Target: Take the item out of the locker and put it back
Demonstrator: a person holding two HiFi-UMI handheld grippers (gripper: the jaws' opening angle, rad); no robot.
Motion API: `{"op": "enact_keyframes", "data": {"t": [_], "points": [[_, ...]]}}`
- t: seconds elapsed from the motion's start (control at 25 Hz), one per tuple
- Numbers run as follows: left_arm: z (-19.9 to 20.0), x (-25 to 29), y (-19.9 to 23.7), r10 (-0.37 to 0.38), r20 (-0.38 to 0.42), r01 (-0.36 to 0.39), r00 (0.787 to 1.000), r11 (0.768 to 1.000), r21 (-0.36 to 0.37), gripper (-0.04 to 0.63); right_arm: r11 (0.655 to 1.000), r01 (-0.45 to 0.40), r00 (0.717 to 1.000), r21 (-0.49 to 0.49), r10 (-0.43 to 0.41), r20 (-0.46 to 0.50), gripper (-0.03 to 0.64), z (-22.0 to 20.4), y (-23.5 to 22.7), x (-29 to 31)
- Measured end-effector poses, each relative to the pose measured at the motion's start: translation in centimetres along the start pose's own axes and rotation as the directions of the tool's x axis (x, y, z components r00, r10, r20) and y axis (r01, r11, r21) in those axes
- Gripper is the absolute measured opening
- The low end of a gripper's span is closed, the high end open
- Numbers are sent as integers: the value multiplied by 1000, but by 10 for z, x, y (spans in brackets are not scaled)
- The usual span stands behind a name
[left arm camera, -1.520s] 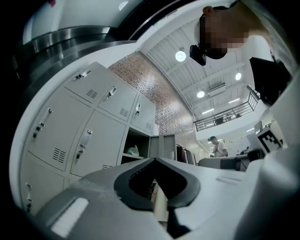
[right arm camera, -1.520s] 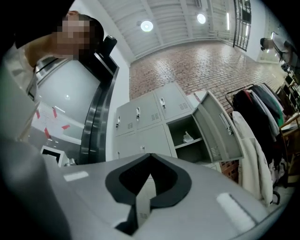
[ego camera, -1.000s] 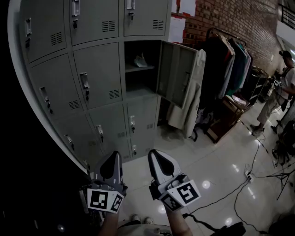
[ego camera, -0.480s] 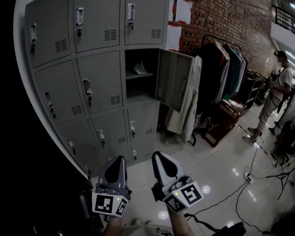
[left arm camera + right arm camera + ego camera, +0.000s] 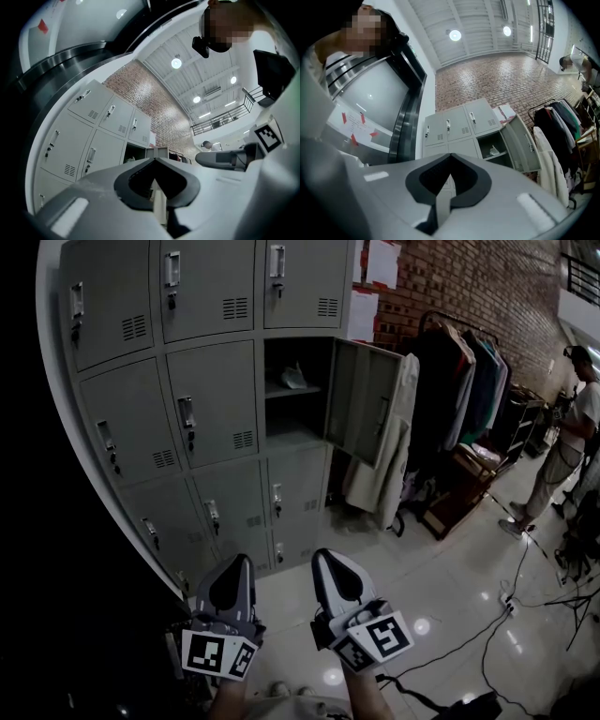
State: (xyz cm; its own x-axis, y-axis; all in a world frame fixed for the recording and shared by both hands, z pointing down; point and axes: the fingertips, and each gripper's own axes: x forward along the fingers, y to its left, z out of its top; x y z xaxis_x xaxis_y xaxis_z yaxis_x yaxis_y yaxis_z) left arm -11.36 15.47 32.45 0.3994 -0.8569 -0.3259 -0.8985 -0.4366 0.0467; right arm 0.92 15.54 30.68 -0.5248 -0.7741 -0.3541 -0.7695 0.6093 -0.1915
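Locker door (image 5: 364, 401) open, upper centre; item (image 5: 293, 378) on its shelf, untaken. Left gripper (image 5: 238, 565) and right gripper (image 5: 324, 560) low in frame, fingers closed, empty.

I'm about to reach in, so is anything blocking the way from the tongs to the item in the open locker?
Nothing visible does. The locker door stands swung open to the right and the pale item lies exposed on its shelf. Only open space lies between it and the left tongs and right tongs, both shut and empty.
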Motion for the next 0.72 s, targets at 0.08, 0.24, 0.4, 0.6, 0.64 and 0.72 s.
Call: {"op": "enact_keyframes", "data": {"t": [0.08,0.24,0.4,0.6,0.64,0.72], "points": [[1,-2,2,2,3,-2,1000,1000,0,6,1000,-2,1000,11,2,-2,2,-1,1,0],[2,-2,3,-1,6,1,1000,1000,-2,5,1000,2,1000,14,-2,-9,2,-2,2,0],[2,-2,4,-6,6,6,1000,1000,-2,5,1000,4,1000,8,-4,1,2,1,2,-1],[0,-1,7,-5,7,5,1000,1000,-6,5,1000,8,1000,1,-8,-2,2,0,1,-1],[1,-1,7,-5,8,5,1000,1000,-6,6,1000,9,1000,0,-9,-3,2,-1,1,-1],[2,-1,8,-5,9,5,1000,1000,-5,5,1000,11,1000,-1,-11,-5,2,-1,2,-1]]}}
